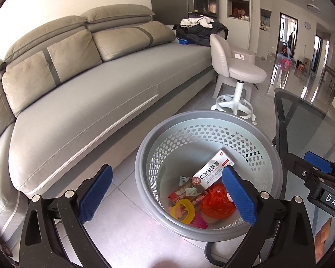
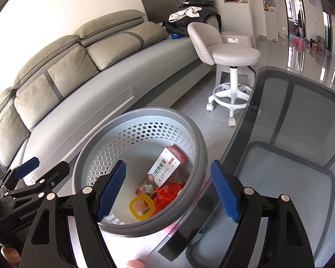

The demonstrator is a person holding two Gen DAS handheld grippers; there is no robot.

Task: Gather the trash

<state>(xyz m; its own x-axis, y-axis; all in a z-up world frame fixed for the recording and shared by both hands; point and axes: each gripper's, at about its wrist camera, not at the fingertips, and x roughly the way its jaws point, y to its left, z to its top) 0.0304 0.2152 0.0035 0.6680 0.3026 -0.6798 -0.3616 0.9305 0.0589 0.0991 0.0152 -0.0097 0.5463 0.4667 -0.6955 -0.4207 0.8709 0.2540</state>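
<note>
Two hand-held grippers above the perforated grey waste basket (image 1: 208, 120), both empty.

Left hand-held gripper (image 1: 167, 197): jaws spread wide, nothing between the blue pads (image 1: 96, 196); the basket sits on the floor below and ahead of it. Right hand-held gripper (image 2: 168, 192): jaws also apart, gripping nothing, with the basket rim under its left finger and the glass tabletop (image 2: 290, 116) under its right. In the basket, beneath both: a white toothpaste box (image 1: 214, 169), crumpled orange wrapper (image 1: 216, 203), yellow ring-shaped piece (image 1: 182, 210), pink item (image 1: 198, 222). Grey sofa (image 1: 82, 93) left of the left hand-held gripper; pale stool (image 1: 236, 67) beyond the basket.
</note>
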